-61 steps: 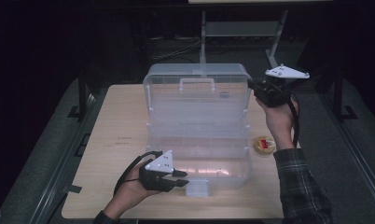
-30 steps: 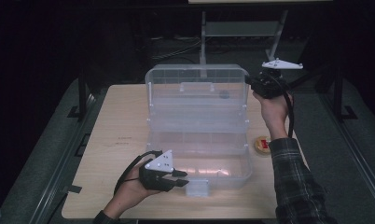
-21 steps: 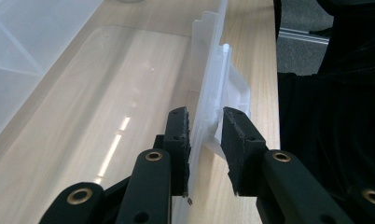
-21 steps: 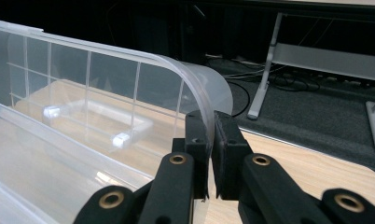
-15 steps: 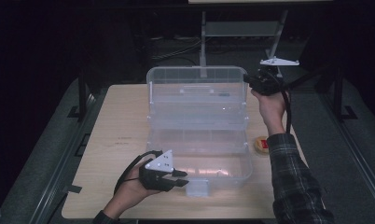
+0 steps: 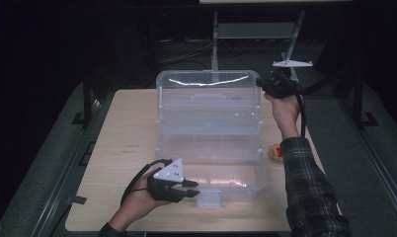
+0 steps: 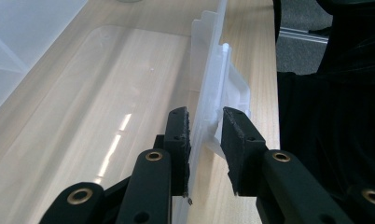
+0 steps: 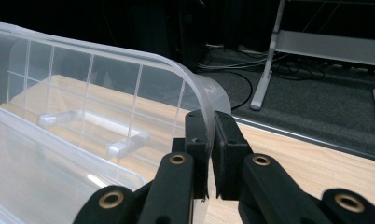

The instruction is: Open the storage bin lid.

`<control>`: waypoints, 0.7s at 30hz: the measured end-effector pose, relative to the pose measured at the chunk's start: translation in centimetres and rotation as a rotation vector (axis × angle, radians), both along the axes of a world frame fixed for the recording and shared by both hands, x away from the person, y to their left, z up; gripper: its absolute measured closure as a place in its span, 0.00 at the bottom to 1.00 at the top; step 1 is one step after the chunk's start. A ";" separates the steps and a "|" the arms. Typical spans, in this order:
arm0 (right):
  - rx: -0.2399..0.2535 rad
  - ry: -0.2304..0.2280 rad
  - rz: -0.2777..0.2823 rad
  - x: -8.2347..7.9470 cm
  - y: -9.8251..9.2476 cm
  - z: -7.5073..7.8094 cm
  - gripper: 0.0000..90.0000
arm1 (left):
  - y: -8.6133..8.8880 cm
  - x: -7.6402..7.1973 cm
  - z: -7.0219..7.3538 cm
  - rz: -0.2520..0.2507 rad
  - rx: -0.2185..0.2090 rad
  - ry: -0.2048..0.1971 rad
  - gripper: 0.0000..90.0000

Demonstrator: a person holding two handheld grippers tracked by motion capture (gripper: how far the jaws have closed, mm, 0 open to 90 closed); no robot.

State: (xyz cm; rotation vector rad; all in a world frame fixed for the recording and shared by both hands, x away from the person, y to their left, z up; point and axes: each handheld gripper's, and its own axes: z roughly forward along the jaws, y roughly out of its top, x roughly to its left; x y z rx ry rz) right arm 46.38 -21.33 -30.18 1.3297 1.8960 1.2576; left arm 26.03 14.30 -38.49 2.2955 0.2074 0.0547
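Wooden table (image 6: 122, 143), left gripper (image 6: 192, 188) clamped on box (image 6: 211, 163) front wall, right gripper (image 6: 261, 85) on raised lid (image 6: 209, 101).

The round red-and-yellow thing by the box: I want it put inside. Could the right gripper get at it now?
Probably not yet: the right gripper is shut on the lid, though the round thing lies unobstructed below its forearm.

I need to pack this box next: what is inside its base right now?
Nothing shows inside the clear box base, just the wooden table through it. The raised lid hides nothing.
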 end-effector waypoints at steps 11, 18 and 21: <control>0.008 0.015 -0.009 0.7 0.0 -0.5 0.95 | 0.0 0.0 0.0 -0.001 -0.003 0.000 0.80; 0.008 0.021 -0.014 1.2 0.0 -0.8 0.95 | 0.0 0.0 0.0 -0.001 -0.001 0.001 0.80; 0.005 0.031 -0.017 1.4 0.1 -0.9 0.95 | 0.0 0.0 0.0 -0.002 -0.001 0.002 0.80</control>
